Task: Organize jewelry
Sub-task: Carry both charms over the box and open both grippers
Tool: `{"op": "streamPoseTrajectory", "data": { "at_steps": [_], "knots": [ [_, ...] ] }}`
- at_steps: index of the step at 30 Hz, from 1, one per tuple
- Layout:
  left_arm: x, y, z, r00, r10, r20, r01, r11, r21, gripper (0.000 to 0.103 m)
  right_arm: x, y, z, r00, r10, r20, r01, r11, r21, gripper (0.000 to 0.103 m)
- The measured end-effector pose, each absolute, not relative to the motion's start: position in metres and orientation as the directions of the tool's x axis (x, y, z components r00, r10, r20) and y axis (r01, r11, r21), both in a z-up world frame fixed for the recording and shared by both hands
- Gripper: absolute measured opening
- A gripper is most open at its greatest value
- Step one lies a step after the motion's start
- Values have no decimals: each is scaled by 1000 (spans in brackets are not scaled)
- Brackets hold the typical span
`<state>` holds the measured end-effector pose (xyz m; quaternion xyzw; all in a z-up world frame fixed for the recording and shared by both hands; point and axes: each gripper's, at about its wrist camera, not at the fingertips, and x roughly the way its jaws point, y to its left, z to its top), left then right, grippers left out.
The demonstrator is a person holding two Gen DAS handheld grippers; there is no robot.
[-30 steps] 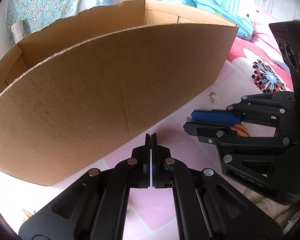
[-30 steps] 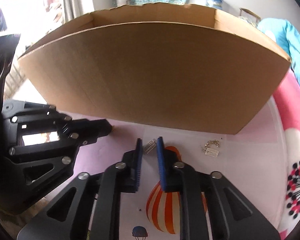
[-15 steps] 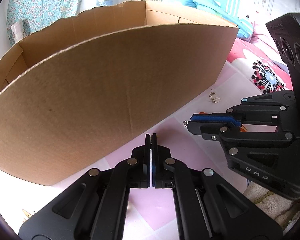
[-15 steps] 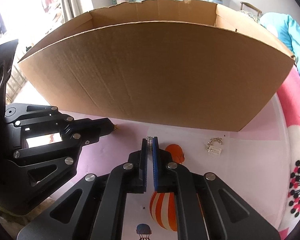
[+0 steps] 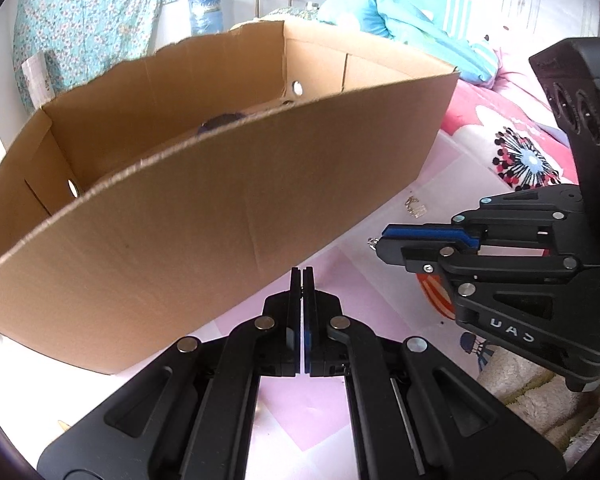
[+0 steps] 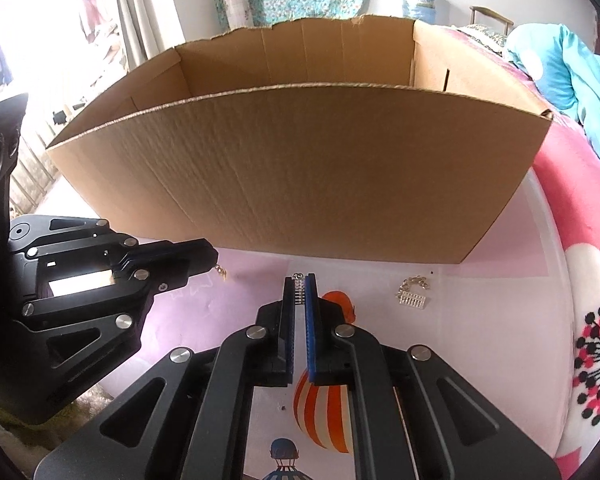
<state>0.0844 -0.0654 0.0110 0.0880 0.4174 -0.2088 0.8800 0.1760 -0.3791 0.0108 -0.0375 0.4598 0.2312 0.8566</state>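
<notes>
A large open cardboard box (image 5: 228, 200) stands on the pink mat; it also fills the right wrist view (image 6: 320, 168). My right gripper (image 6: 299, 286) is shut on a small silver jewelry piece (image 6: 298, 294), lifted above the mat; it shows from the side in the left wrist view (image 5: 380, 242). My left gripper (image 5: 302, 276) is shut, and a small gold chain (image 6: 221, 272) hangs from its tip in the right wrist view. Another silver jewelry piece (image 6: 413, 295) lies on the mat right of my right gripper; it also shows in the left wrist view (image 5: 416, 206).
A dark round object (image 5: 220, 123) lies inside the box. A floral pink blanket (image 6: 592, 320) and blue bedding (image 5: 420, 28) lie to the right. A balloon print (image 6: 320, 412) marks the mat under my right gripper.
My right gripper closed on the silver jewelry piece and lifted it off the mat. Both grippers rose, so the inside of the box now shows.
</notes>
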Motion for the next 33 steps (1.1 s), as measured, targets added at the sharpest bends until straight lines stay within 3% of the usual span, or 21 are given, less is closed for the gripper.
{"op": "streamPoseTrajectory", "data": {
  "at_steps": [20,33],
  "knots": [
    [54,-79,78,649,-352,-675,488,872,14,0,144,-404,55,602,384,-700,-395,905,158,5],
    [75,-65,147,729,-410,-548,477,878,-21,0,160,-424,120,702,457,-547,-443,881,167,5]
  ]
}}
